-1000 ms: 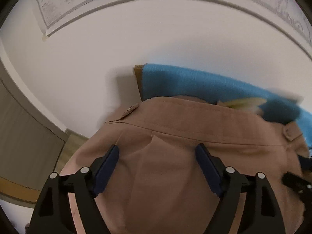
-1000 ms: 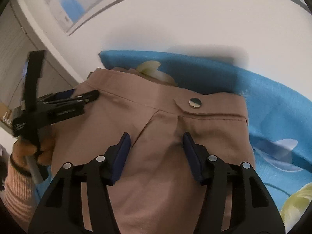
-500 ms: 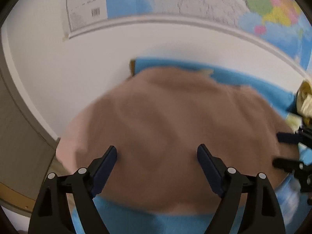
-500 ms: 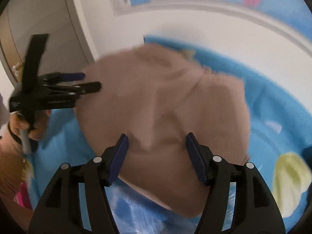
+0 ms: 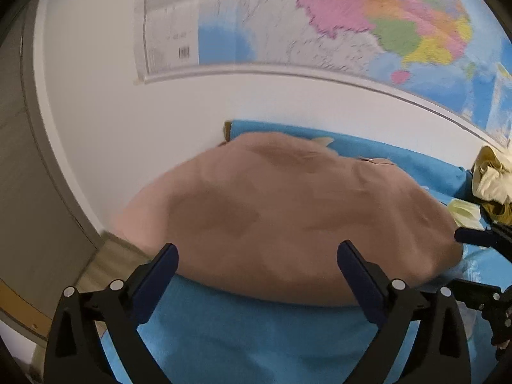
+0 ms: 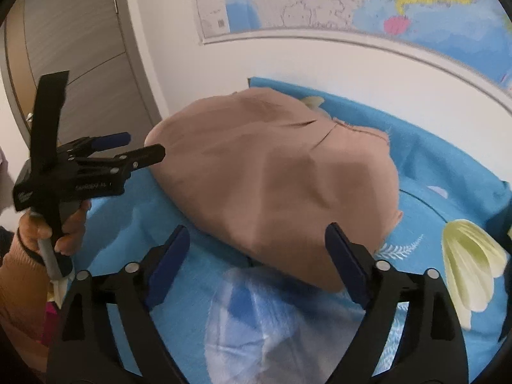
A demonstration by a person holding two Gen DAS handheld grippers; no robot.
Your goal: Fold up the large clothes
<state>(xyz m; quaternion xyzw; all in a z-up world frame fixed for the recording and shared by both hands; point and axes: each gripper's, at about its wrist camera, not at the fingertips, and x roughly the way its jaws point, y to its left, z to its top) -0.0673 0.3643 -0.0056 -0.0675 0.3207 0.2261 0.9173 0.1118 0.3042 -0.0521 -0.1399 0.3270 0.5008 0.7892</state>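
Observation:
A tan garment (image 5: 288, 217) lies folded in a compact heap on the blue flowered sheet (image 5: 256, 336), its far edge near the wall; it also shows in the right wrist view (image 6: 278, 185). My left gripper (image 5: 257, 265) is open and empty, just short of the garment's near edge. My right gripper (image 6: 256, 256) is open and empty, its fingers at the garment's near edge. The left gripper also shows in the right wrist view (image 6: 140, 148), open beside the garment's left end.
A white wall with a coloured map (image 5: 352, 25) rises right behind the bed. A grey door (image 6: 73, 51) stands at the left. A heap of cream and mustard clothes (image 5: 492, 179) lies at the right on the sheet.
Both grippers have let the tan garment drop folded over itself and have pulled back and up from it. The waistband with its button is now hidden.

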